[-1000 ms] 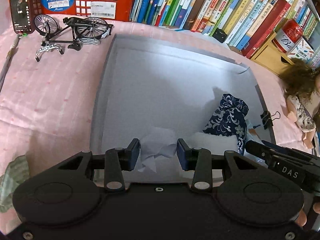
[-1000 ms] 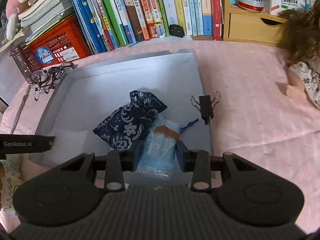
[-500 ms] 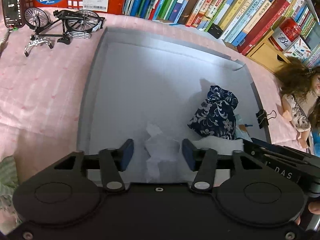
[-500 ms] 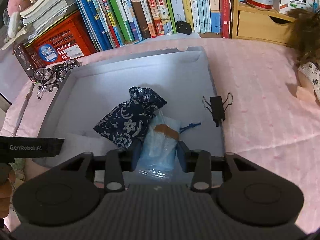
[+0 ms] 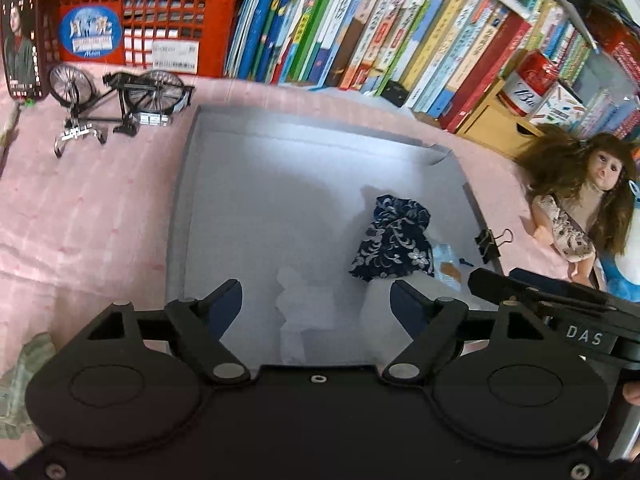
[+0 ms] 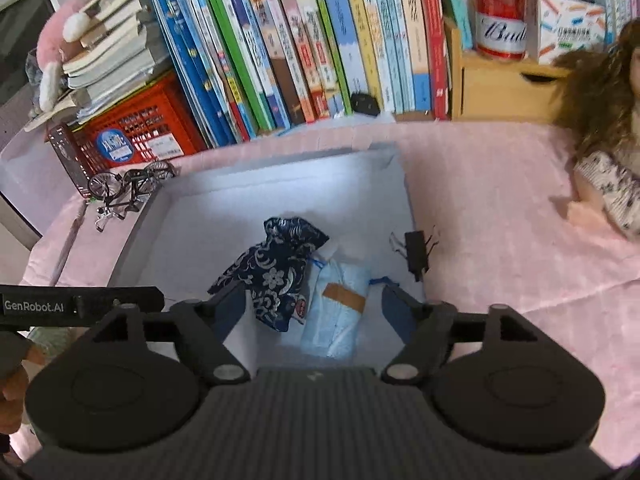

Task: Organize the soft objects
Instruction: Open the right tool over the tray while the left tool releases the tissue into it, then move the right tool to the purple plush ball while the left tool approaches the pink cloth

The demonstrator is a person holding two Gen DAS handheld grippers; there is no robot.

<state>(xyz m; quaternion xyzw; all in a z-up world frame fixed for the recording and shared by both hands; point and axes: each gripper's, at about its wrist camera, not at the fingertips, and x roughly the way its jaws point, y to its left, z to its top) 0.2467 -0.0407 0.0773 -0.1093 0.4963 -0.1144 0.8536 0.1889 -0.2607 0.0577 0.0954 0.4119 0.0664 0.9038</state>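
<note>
At nine o'clock in the gray tray (image 5: pixel 188 200), the left gripper (image 5: pixel 316 304) is opening over crumpled tissue (image 5: pixel 304 320), which could cling and lift. At three o'clock, the right gripper (image 6: pixel 314 306) is opening around a blue packet (image 6: pixel 340 316); its finger could snag the floral pouch (image 6: pixel 276 272).

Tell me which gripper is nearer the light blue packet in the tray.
Right. The right gripper hangs just above the light blue packet, its opening jaws either side of it without touching. The left gripper is further off, over the white tissue.
</note>
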